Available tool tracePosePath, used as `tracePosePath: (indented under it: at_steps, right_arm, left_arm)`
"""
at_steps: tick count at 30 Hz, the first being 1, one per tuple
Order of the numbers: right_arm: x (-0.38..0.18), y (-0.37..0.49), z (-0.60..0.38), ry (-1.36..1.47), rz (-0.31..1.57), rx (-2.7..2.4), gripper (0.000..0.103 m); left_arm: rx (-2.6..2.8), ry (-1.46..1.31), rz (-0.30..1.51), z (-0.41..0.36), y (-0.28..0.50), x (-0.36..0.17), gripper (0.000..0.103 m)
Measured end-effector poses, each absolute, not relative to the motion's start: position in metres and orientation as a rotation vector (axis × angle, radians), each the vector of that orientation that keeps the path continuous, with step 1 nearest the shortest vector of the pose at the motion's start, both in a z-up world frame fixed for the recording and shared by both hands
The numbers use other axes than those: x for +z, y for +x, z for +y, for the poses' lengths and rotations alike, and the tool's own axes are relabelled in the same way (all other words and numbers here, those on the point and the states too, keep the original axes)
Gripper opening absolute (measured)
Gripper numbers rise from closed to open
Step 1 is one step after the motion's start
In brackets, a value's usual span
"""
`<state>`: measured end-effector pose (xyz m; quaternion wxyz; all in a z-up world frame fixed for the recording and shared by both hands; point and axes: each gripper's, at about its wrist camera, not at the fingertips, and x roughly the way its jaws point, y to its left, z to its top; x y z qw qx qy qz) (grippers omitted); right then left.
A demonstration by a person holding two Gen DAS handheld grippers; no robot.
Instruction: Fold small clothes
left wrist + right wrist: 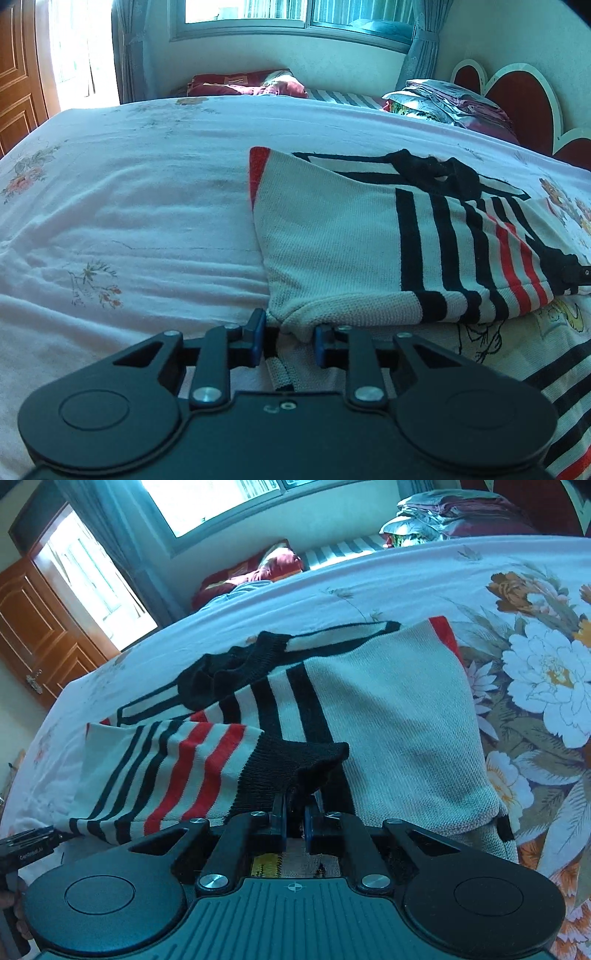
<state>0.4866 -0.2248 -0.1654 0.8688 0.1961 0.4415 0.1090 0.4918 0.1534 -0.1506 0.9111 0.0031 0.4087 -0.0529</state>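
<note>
Left wrist view: left tongs [289, 334] gripped the striped sweater [332, 236] hem on the bed [129, 206]; right tongs [294, 814] clamped its black cuff [295, 764]

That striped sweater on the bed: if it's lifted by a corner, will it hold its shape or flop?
The striped sweater will probably flop: its knit already sags and creases on the bed. It likely drapes from the pinched black cuff. The ribbed knit looks grippy, unlikely to slip.

Sunlit window [295, 14], curtains [125, 48], wooden door [33, 627], floral bed [147, 184].
</note>
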Motion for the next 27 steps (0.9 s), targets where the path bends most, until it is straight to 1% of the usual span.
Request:
tracePosePath:
  at_steps: [6,7,8,9,10,12,14,16,17,18,19,20,23,27]
  right_arm:
    - [-0.163,0.476,-0.222,0.365,0.923,0.222,0.008]
    - [-0.162,0.474,-0.224,0.363,0.915,0.215,0.008]
    - [-0.157,0.472,-0.227,0.362,0.895,0.185,0.009]
    - [-0.150,0.469,-0.230,0.336,0.866,0.139,0.017]
    - [-0.141,0.466,-0.231,0.299,0.829,0.106,0.022]
    - [-0.127,0.462,-0.231,0.250,0.774,0.123,0.022]
    - [-0.125,0.467,-0.223,0.228,0.781,0.176,0.022]
    - [-0.137,0.477,-0.209,0.194,0.832,0.192,0.022]
    - [-0.149,0.484,-0.201,0.157,0.887,0.165,0.022]
    - [-0.162,0.490,-0.198,0.140,0.947,0.143,0.022]
    - [-0.160,0.489,-0.198,0.144,0.933,0.142,0.022]
    - [-0.156,0.491,-0.199,0.136,0.937,0.149,0.022]
    - [-0.144,0.500,-0.207,0.096,0.861,0.164,0.022]
    - [-0.156,0.547,-0.222,0.067,0.898,0.118,0.022]
  left_arm:
    - [-0.120,0.008,0.851,0.155,0.491,-0.152,0.025]
    - [-0.132,0.020,0.861,0.155,0.490,-0.151,0.029]
    - [-0.146,0.018,0.871,0.158,0.487,-0.148,0.035]
    - [-0.156,0.004,0.868,0.164,0.479,-0.142,0.038]
    - [-0.159,-0.010,0.842,0.169,0.470,-0.133,0.041]
    - [-0.157,-0.032,0.764,0.171,0.452,-0.112,0.041]
    - [-0.209,-0.028,0.740,0.156,0.454,-0.104,0.041]
    - [-0.240,0.021,0.755,0.133,0.471,-0.114,0.043]
    - [-0.249,0.028,0.785,0.125,0.480,-0.124,0.046]
    - [-0.244,0.029,0.857,0.120,0.494,-0.139,0.046]
    - [-0.249,0.030,0.887,0.117,0.501,-0.145,0.044]
    - [-0.268,0.031,0.866,0.116,0.504,-0.141,0.045]
    - [-0.285,0.036,0.830,0.114,0.528,-0.132,0.047]
    - [-0.232,0.015,0.845,0.126,0.591,-0.142,0.048]
